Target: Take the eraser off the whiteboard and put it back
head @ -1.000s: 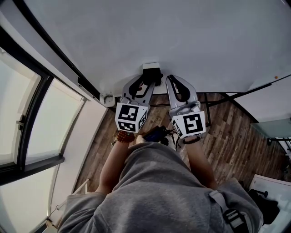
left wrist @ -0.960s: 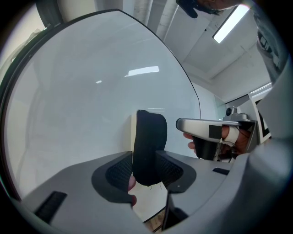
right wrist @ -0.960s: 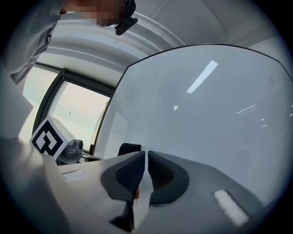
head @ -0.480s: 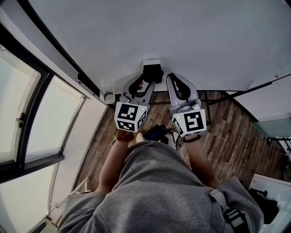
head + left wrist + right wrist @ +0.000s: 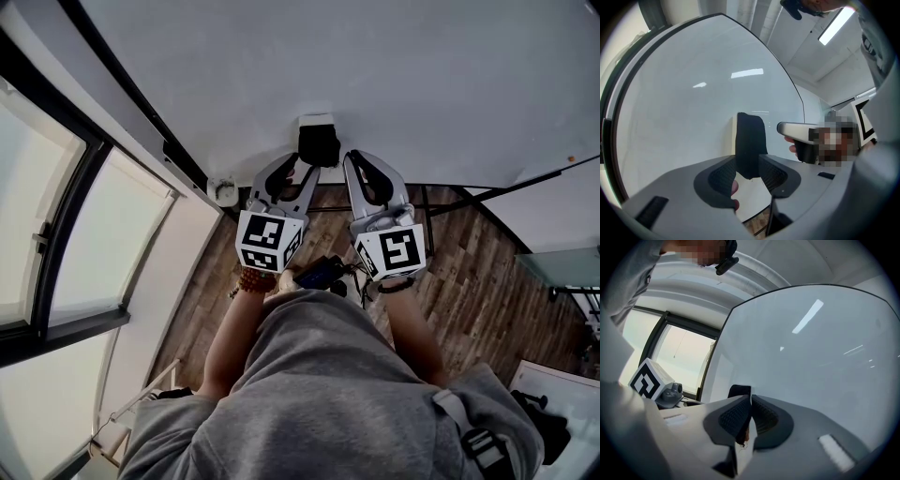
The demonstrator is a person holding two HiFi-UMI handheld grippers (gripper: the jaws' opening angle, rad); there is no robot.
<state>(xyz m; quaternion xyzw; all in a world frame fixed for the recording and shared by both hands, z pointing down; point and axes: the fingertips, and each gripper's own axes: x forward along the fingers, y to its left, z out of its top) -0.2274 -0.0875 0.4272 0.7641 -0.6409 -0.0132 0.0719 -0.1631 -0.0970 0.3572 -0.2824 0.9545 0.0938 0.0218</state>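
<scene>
Eraser [image 5: 319, 142], black, sits against the whiteboard [image 5: 394, 66], at 12 o'clock from both grippers. The left gripper [image 5: 749, 165] squeezes it from both sides. The right gripper [image 5: 750, 405], at its 3 o'clock, is closed and holds nothing.

Reaching forward with both bare forearms [image 5: 230, 333], elbows bent, wrists close together. Gripping with the grey plastic left gripper [image 5: 307, 163], held level, its dark ribbed pads pressed onto a black rectangular eraser [image 5: 750, 140]. Holding the matching grey right gripper [image 5: 355, 160] just beside it, also level, jaws brought together on nothing.
</scene>
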